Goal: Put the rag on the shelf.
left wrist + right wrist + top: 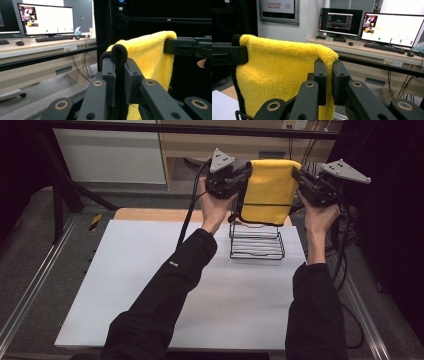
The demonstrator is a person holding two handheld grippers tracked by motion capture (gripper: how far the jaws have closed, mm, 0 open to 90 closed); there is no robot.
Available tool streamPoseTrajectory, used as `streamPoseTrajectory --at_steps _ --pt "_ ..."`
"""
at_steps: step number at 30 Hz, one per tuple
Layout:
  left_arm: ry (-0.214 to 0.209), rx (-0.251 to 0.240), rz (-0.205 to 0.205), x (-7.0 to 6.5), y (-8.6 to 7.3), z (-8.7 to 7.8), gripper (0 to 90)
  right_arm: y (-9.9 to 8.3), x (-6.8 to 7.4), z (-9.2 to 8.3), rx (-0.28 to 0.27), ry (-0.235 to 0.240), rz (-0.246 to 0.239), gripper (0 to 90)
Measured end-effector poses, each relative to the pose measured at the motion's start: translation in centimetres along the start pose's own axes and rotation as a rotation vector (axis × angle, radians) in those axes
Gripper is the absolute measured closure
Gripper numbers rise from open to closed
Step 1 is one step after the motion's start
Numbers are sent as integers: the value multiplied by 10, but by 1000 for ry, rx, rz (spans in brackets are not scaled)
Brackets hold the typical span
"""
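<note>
**A:** Where's the towel (270,190) right now?

**B:** You've got it stretched between your two hands, up in the air at the far side of the table (150,285), hanging like a sheet just above the wire rack (256,242). Its lower edge drapes down in front of the rack's upright bar.

**A:** And my grips?

**B:** Your left gripper (245,172) is clamped shut on the towel's top left corner; your right gripper (296,174) is pinched tight on the top right corner. In both gripper views the yellow pile is squeezed between the black jaws.

**A:** So how far along am I?

**B:** I'd say past the middle. The towel is lifted, spread flat and lined up over the rack. What's left, as I judge it: lower it onto the bar, let both corners go, and draw your hands clear.
</note>
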State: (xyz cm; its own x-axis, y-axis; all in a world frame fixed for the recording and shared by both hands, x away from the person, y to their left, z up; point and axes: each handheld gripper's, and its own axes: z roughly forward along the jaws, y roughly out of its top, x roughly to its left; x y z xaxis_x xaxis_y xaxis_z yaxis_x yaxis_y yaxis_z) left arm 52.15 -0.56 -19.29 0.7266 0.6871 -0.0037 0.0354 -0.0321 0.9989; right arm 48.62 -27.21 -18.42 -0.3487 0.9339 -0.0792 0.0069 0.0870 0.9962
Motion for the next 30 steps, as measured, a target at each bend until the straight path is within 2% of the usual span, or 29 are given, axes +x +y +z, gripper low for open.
streamPoseTrajectory --at_steps 8,18,22,30 --pt "-7 17 9 -5 -7 -3 803 -8 1 -5 12 2 -5 840" --pt "-19 40 -2 -4 -19 -6 801 -18 3 -5 29 10 -16 840" --pt "-22 56 5 -5 -20 -6 800 -22 3 -6 29 10 -17 838" --pt "-51 56 15 -10 -19 -11 800 -22 3 -14 26 14 -37 838"
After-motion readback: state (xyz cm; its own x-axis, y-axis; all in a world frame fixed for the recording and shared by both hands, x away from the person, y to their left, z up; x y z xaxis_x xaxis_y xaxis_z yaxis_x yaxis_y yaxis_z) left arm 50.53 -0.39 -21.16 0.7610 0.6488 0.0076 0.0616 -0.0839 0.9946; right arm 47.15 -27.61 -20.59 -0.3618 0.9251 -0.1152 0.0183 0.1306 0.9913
